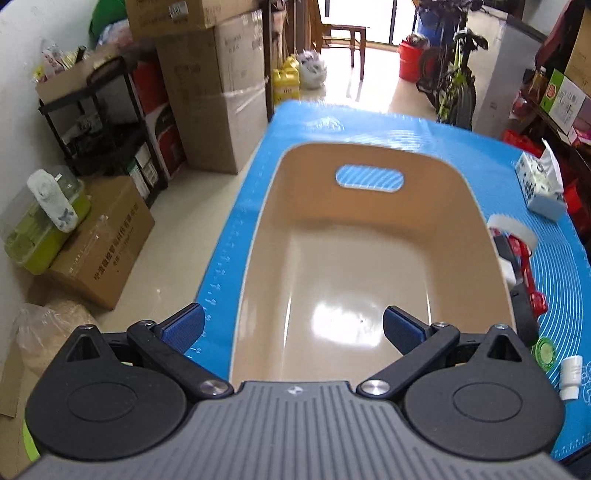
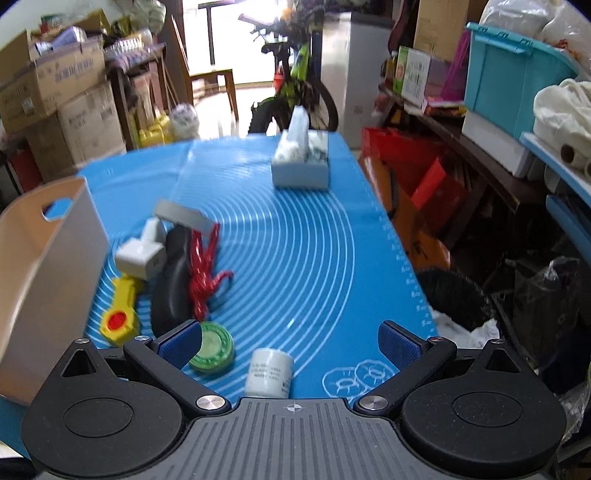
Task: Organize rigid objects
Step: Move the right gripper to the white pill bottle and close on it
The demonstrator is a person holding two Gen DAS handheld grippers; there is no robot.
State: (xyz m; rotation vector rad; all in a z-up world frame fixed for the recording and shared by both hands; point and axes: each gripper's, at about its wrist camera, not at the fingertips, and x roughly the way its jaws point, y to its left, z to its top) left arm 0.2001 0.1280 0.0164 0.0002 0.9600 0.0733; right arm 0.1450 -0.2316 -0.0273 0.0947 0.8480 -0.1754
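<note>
Hovering over the tan bin (image 1: pixel 354 258) at the blue mat's (image 1: pixel 480 155) left edge, your left gripper (image 1: pixel 293 326) gapes wide; your right gripper (image 2: pixel 290 341), equally wide, straddles a white bottle (image 2: pixel 269 373) beside a green tin (image 2: pixel 212 350).

Light: bright daylight from doorway (image 1: pixel 354 22), top centre, overexposed.
Glare: on bin floor (image 1: pixel 343 314).
Blur: right view's objects smeared.
Edges: fisheye curvature.

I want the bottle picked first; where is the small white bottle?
In the right wrist view the white bottle lies low centre on the blue mat, just right of the green lid.
</note>
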